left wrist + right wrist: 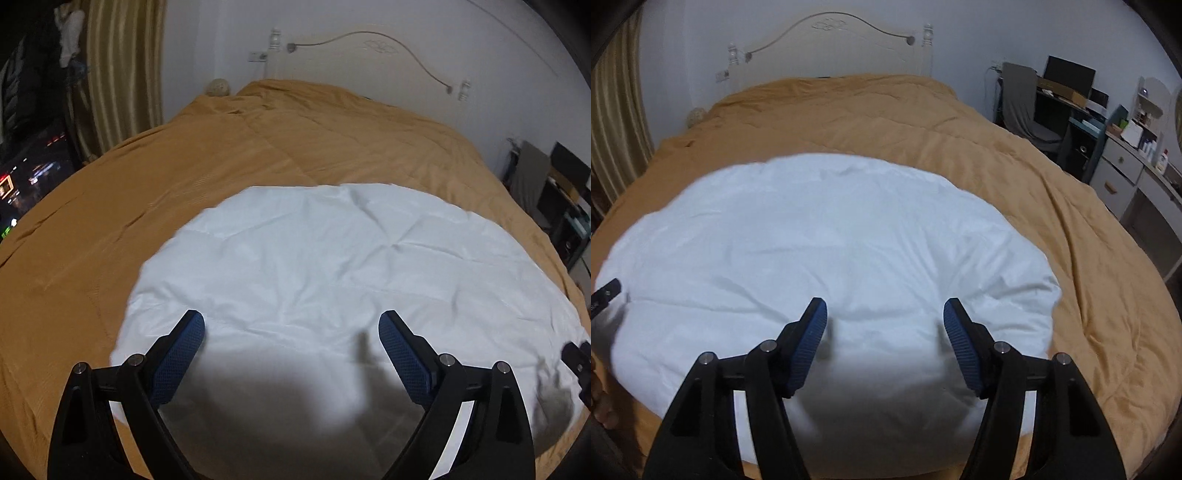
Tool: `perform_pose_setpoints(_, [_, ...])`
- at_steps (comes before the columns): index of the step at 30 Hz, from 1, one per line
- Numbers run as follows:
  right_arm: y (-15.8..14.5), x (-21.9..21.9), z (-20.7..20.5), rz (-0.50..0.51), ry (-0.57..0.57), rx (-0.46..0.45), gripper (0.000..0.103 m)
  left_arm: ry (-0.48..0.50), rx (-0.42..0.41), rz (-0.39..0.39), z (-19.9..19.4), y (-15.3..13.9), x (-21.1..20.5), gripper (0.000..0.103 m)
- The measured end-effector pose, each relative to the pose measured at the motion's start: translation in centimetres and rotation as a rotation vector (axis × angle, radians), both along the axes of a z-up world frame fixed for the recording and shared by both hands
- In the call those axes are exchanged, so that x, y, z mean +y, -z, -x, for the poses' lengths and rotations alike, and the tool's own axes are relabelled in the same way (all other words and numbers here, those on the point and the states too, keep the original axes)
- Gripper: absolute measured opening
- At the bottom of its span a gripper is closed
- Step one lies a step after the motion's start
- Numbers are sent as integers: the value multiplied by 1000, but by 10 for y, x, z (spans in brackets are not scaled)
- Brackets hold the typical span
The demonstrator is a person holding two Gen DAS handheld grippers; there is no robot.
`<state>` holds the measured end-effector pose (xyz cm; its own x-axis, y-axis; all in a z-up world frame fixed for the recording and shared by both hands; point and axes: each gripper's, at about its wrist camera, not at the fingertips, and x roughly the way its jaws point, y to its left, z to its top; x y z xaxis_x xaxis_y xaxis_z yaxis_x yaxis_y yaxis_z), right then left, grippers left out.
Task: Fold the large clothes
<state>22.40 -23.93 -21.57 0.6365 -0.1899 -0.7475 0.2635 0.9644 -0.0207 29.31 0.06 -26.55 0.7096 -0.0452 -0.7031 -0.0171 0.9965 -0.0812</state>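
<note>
- Garment: large white crumpled cloth garment (314, 266), spread roughly flat on the mustard-brown quilted bed cover (147, 184), lying toward the near end of the bed. Same item seen from the right wrist camera (820, 229), with its right-hand portion bunched into a soft rounded lump.
- Progress, my judgement: early. I cannot tell whether any fold has been made; the cloth reads as a broad creased sheet with irregular edges, no tidy stacked layers visible. Gathering an edge, folding over and squaring up all appear to be left.
- Left gripper (291, 332): blue-padded fingers spread wide apart, holding nothing, poised above the near part of the garment. I cannot say whether the tips touch the cloth.
- Right gripper (884, 317): blue ribbed fingers likewise wide apart and empty, over the near middle of the garment. A black piece of the left tool shows at the far left edge of this view.
- Containers: none on the bed. Grey drawer unit (1123, 173) stands well apart at the right wall with bottles and small boxes on top; drawers look closed, contents not visible. Dark desk (1067, 107) nearby carries a flat brown cardboard box and a black monitor.
- Other fixtures: white curved headboard (831, 44); striped olive curtain (122, 74).
</note>
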Motion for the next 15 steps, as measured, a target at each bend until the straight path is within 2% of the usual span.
perform_pose_setpoints(2, [-1, 23, -21, -44, -96, 46, 67, 17, 35, -61, -4, 12, -13, 96])
perform_pose_setpoints(3, [6, 36, -37, -74, -147, 97, 67, 6, 67, -100, -8, 23, -16, 97])
perform_pose_setpoints(5, [27, 50, -65, -76, -178, 194, 65, 12, 55, -117, -7, 31, -16, 97])
perform_pose_setpoints(7, [46, 48, -97, -75, -159, 256, 65, 22, 49, -137, -6, 29, -16, 97])
perform_pose_setpoints(9, [50, 41, -125, -92, -136, 268, 65, 27, 65, -122, -9, 29, -13, 97])
perform_pose_setpoints(12, [54, 29, -178, -51, -103, 290, 65, 33, 70, -116, -6, 33, -10, 97])
perform_pose_setpoints(15, [65, 11, -230, -75, -64, 328, 65, 41, 71, -115, -4, 33, -9, 97])
